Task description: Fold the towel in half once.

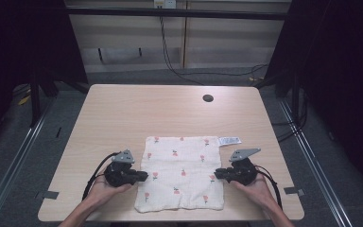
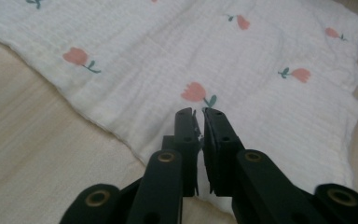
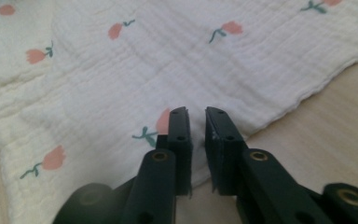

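Observation:
A white cloth (image 1: pixel 182 172) printed with small pink tulips lies flat on the near half of the wooden table (image 1: pixel 170 109). My left gripper (image 1: pixel 146 176) rests at the cloth's left edge, pointing inward over it. In the left gripper view its jaws (image 2: pixel 200 112) stand almost together above the cloth (image 2: pixel 168 56), with nothing between them. My right gripper (image 1: pixel 216 173) sits at the cloth's right edge, facing the left one. In the right gripper view its jaws (image 3: pixel 196 112) stand a little apart over the cloth (image 3: pixel 168 60), holding nothing.
A white care label (image 1: pixel 229 141) sticks out from the cloth's far right corner. A round cable hole (image 1: pixel 208 98) sits in the table's far right part. Bare wood stretches behind the cloth. Cables hang down the wall beyond the table.

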Tool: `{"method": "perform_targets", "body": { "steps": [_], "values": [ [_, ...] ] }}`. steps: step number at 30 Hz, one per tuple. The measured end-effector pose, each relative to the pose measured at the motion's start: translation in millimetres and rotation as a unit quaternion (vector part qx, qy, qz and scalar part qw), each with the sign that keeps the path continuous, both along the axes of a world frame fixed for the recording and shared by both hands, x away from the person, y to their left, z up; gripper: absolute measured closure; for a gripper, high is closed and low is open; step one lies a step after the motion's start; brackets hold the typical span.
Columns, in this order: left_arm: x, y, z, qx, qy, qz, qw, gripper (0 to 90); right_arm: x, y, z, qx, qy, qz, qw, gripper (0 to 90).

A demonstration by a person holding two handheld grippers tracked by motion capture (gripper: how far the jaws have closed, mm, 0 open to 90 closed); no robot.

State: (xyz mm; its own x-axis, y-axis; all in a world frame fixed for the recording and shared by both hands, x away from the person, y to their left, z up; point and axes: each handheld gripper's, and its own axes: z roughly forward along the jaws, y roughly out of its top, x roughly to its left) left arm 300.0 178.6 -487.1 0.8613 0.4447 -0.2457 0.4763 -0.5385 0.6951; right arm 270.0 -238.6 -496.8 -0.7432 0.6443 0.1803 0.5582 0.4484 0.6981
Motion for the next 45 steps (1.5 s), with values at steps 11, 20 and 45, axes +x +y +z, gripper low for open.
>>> {"method": "perform_targets", "body": {
  "steps": [11, 20, 45],
  "values": [
    [32.0, -14.0, 0.7, 0.003, -0.001, 0.029, 0.9996, 70.8, 30.2, -13.8, 21.7, 0.008, -0.039, -0.058, 0.9975, 72.7],
    [22.5, -19.1, -8.3, 0.030, 0.000, 0.002, 0.9996, 69.2, 68.3, -25.3, 20.7, -0.002, -0.040, -0.085, 0.9956, 67.9],
    [66.4, 14.9, 1.3, -0.002, -0.012, 0.092, 0.9957, 51.8, 136.2, -9.3, 1.6, -0.029, -0.007, -0.108, 0.9937, 60.5]
  ]
}}
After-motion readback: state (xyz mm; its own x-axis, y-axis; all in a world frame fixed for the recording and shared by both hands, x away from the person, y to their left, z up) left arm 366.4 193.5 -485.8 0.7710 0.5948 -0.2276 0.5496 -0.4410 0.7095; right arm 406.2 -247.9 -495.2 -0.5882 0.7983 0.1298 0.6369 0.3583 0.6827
